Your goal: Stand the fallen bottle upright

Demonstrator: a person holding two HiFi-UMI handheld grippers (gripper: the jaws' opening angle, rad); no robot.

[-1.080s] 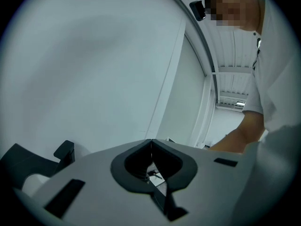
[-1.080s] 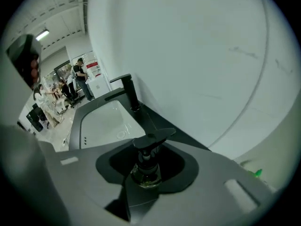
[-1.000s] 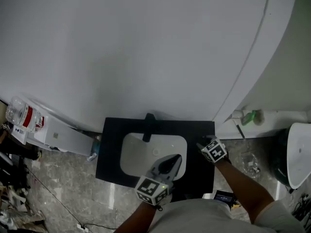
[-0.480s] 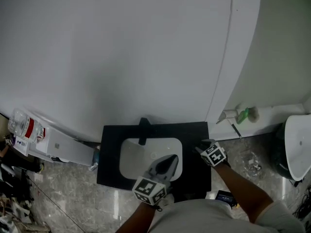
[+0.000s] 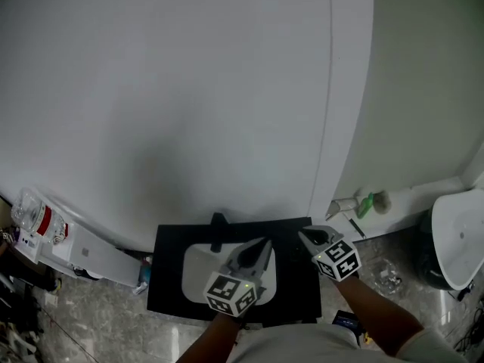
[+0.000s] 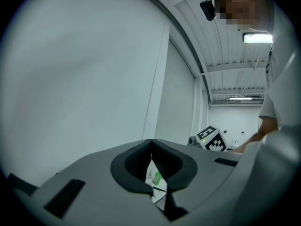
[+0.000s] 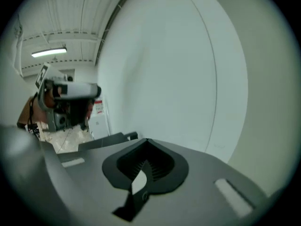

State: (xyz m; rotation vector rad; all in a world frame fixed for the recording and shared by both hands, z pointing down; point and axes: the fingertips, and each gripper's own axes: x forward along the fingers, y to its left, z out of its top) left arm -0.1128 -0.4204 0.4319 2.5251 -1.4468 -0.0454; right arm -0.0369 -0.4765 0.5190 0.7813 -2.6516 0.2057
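A small white bottle with a green top (image 5: 366,202) seems to lie on its side on a low white ledge (image 5: 408,197) to the right of the sink counter. It also shows through the gap under the left jaws' tips as a white-and-green bottle (image 6: 155,177). My left gripper (image 5: 262,246) hangs over the white basin (image 5: 198,267), jaws shut and empty. My right gripper (image 5: 302,235) hovers over the counter's right part, also shut with nothing in it. In their own views the left gripper (image 6: 151,143) and the right gripper (image 7: 146,142) show tips that meet.
The black counter (image 5: 171,274) carries a black faucet (image 5: 218,229) behind the basin. A curved white wall (image 5: 189,89) fills the back. A white box with red labels (image 5: 45,225) stands at the left, and a white basin-like fixture (image 5: 457,240) at the far right.
Both grippers have risen above the counter, the right one more. The head view has tipped upward, so the counter and the ledge with the bottle sit lower in the picture.
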